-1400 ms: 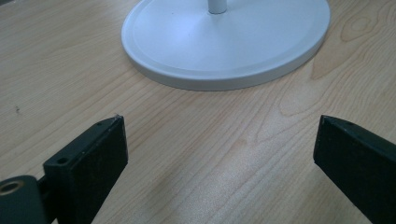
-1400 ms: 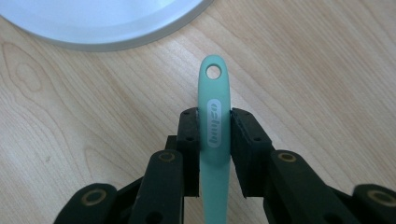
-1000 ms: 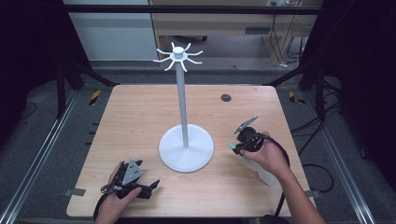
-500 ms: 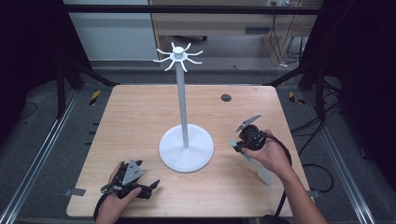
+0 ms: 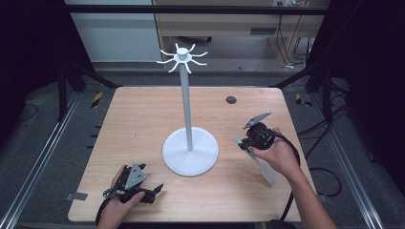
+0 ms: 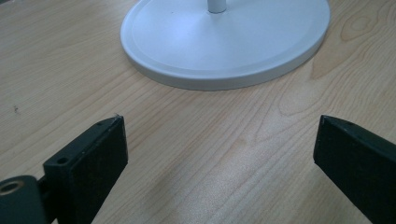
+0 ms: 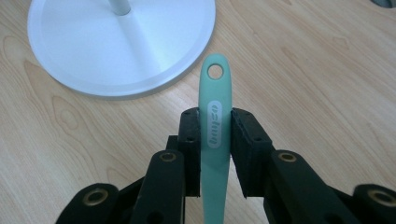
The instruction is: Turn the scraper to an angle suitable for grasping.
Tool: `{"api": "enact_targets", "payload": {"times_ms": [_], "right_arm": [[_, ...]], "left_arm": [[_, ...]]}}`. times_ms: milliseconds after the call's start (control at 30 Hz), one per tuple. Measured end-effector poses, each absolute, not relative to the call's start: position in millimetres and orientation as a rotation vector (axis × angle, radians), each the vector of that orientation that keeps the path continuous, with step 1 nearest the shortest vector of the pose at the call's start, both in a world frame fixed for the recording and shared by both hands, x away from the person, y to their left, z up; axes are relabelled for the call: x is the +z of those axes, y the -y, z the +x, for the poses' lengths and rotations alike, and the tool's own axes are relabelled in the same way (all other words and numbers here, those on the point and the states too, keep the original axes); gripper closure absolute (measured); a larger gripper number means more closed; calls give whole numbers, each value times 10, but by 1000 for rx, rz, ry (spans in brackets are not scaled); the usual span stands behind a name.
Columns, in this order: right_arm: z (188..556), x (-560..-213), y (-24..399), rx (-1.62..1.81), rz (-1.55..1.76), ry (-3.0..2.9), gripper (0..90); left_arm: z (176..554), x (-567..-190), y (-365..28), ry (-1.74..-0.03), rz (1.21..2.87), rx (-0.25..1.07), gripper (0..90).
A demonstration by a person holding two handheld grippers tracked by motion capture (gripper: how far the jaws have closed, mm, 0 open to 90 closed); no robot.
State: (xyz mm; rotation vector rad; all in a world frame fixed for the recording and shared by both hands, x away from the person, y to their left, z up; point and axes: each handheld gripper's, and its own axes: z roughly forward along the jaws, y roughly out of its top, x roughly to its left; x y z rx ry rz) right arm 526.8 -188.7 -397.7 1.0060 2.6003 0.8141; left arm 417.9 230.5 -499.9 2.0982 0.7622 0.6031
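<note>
- Right gripper (image 5: 244,135) has lifted slightly off the surface (image 5: 143,119) since the earlier frames; left gripper (image 5: 155,190) has not moved.
- Right jaws are nearly closed, clamped on the mint-green utensil (image 7: 215,135) by its handle; the hanging hole sits just beyond the jaw tips.
- Utensil's long axis runs along the jaws, hole end pointing toward the white stand (image 5: 190,152); the blade end trails back under the hand.
- Stand's hooks (image 5: 183,56) sit high above the jaws; the right hand is nearer.
- Left jaws are wide apart, holding nothing, resting low, with the stand's base ahead.
</note>
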Motion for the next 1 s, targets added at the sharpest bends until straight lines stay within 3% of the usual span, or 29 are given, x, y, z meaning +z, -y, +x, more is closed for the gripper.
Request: {"api": "enact_targets", "payload": {"times_ms": [1000], "right_arm": [[5288,-3595,1886,935,973,-2487,744]], "left_arm": [[4178,-4996,-2307,-762,2096,603,25]]}}
